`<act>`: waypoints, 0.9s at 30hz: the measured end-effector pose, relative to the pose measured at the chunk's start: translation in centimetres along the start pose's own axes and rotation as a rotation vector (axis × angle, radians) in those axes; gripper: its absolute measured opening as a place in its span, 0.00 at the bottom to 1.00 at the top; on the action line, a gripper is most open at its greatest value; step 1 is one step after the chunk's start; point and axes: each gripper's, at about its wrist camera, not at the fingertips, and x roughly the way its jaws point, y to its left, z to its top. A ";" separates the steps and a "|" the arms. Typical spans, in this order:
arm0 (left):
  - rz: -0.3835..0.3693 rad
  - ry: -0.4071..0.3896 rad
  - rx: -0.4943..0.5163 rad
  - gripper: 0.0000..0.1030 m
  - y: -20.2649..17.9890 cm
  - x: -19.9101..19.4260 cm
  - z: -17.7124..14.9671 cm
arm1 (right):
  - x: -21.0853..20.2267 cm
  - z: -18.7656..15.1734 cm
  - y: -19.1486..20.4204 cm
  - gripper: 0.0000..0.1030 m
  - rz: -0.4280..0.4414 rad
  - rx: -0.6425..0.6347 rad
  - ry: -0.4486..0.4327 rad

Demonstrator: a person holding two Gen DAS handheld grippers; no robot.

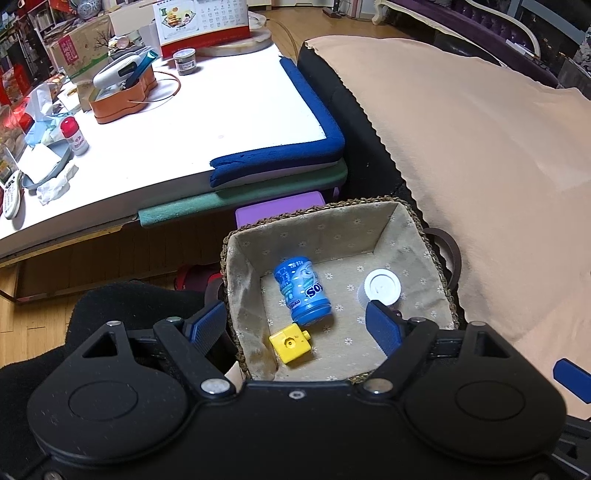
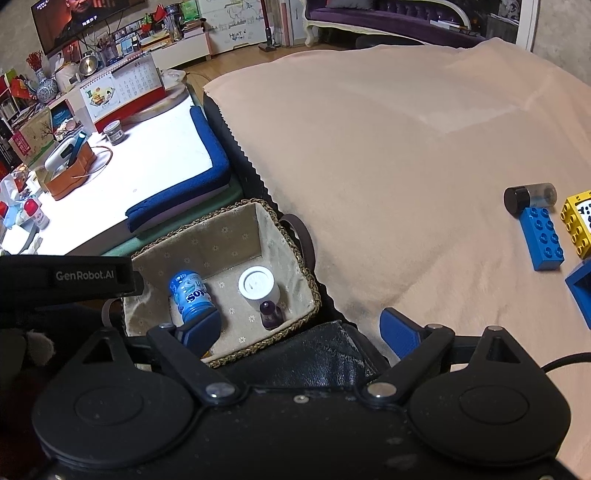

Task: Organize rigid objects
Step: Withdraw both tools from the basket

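A woven basket [image 1: 406, 221] with a floral cloth lining sits beside the beige-covered surface. In it lie a blue bottle [image 1: 303, 291], a yellow block [image 1: 290, 343] and a white-capped bottle [image 1: 382, 286]. My left gripper [image 1: 295, 328] is open and empty, just above the basket. The right wrist view shows the basket [image 2: 295, 243], the blue bottle [image 2: 190, 293], the white-capped bottle [image 2: 256, 284] and a small dark purple bottle [image 2: 269, 314]. My right gripper [image 2: 301, 328] is open and empty beside the basket. A blue brick [image 2: 543, 238], a dark-capped clear vial [image 2: 530, 197] and a yellow block [image 2: 578, 221] lie on the beige cloth.
A white table [image 1: 221, 110] with blue foam edging stands beyond the basket, holding an orange box [image 1: 122, 99], a small jar [image 1: 184, 61] and a calendar [image 1: 201, 20]. A blue box [image 2: 581, 291] lies at the right edge. The beige cloth [image 2: 388, 166] covers a wide surface.
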 end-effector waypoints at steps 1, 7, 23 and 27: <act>-0.002 -0.001 0.001 0.76 0.0 0.0 -0.1 | 0.0 -0.1 0.0 0.90 0.000 -0.001 0.000; -0.014 -0.011 0.014 0.80 -0.4 -0.4 -0.4 | 0.1 -0.3 -0.2 0.91 -0.004 0.001 0.005; -0.056 -0.066 0.115 0.82 -2.5 -1.6 -1.7 | -1.1 -1.8 -4.0 0.97 -0.041 0.073 -0.028; -0.086 -0.092 0.172 0.86 -3.7 -2.1 -2.2 | -2.0 -2.5 -6.2 0.97 -0.090 0.131 -0.072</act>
